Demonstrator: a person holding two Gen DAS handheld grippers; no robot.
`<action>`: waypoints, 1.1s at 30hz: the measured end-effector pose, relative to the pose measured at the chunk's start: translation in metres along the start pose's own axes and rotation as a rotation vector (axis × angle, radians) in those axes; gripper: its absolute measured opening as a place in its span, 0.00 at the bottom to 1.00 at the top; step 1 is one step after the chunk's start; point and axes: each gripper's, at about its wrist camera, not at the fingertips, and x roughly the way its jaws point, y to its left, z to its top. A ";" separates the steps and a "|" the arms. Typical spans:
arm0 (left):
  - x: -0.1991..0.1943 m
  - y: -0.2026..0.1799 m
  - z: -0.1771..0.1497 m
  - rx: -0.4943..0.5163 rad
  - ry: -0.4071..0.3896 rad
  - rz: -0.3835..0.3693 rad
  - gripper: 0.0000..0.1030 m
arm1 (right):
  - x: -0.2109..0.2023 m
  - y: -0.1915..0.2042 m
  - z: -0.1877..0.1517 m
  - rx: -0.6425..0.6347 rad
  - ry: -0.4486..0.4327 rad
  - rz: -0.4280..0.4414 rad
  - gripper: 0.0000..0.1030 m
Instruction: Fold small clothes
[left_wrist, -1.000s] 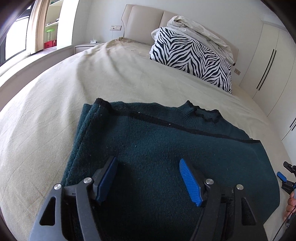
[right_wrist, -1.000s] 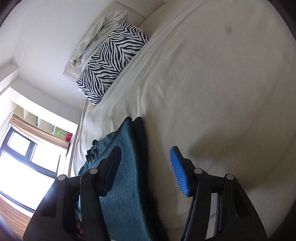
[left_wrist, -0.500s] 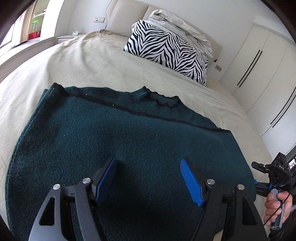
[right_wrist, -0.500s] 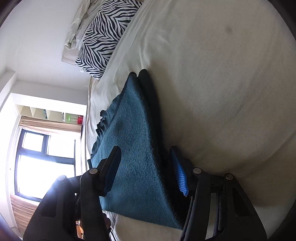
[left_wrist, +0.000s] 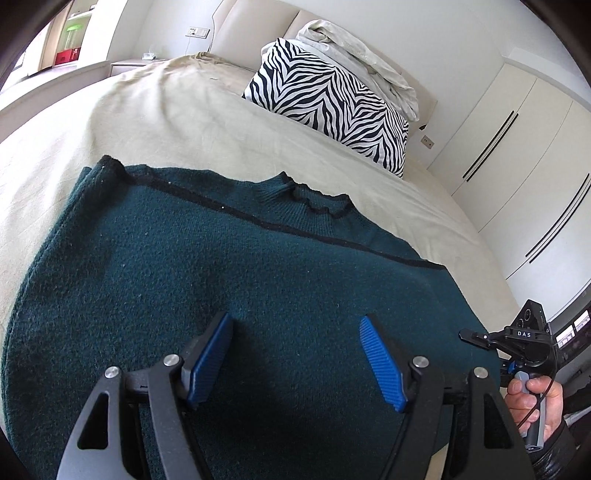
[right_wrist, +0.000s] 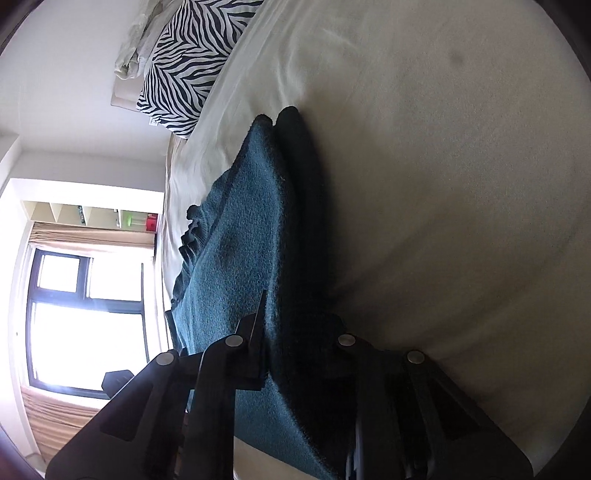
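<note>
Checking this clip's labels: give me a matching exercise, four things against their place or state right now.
Things:
1. sweater
2. zebra pillow
3. left gripper
4. right gripper

States:
A. open above the knit
B. spread on the bed
C. by the headboard
D. shut on the sweater's edge, having just closed

Pairs: 1-B, 2-C, 3-A, 4-D
</note>
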 end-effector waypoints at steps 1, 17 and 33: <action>-0.001 0.002 0.001 -0.012 0.001 -0.010 0.71 | -0.002 0.008 -0.002 -0.030 -0.018 -0.036 0.14; -0.030 0.030 0.038 -0.336 0.050 -0.409 0.81 | 0.094 0.240 -0.150 -0.935 -0.035 -0.406 0.13; 0.038 0.009 0.037 -0.333 0.293 -0.332 0.16 | 0.112 0.233 -0.201 -1.079 -0.078 -0.460 0.15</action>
